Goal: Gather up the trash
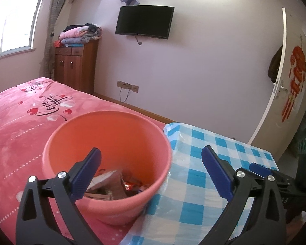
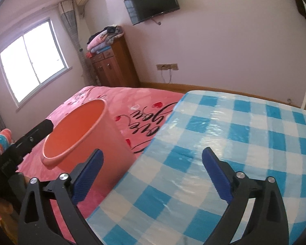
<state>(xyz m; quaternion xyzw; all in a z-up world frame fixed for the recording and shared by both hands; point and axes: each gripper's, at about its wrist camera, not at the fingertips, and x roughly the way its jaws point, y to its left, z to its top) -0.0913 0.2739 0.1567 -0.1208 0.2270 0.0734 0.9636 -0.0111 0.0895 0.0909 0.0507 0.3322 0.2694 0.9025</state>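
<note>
The trash [image 1: 114, 185] — crumpled wrappers and what looks like brown paper or card — lies at the bottom of the pink bucket [image 1: 112, 143], which stands on the bed [image 1: 20, 126] hard against the near corner of the table [image 1: 204, 183] with its blue-checked plastic cover. In the right wrist view the table top shows no litter that I can make out; its whole surface looks bare, though the far right edge runs out of sight.

The left gripper [image 1: 151, 171] hangs just above the bucket's near rim, its blue fingers [image 1: 87, 173] spread wide with nothing between them. The right gripper [image 2: 152, 173] sits over the table's near edge, beside the bucket, its fingers [image 2: 216, 175] likewise wide apart and empty.

My reading is that a drop into the bucket is done and the collecting is well along, perhaps finished — both hands are free. The next move calls for a look around for anything left on the table or bed. If a scrap turns up, a gripper must come down on it with fingers straddling it, pinch lightly since wrappers slip, and carry it over the rim without nudging the bucket, which sits on soft bedding and could tip.
</note>
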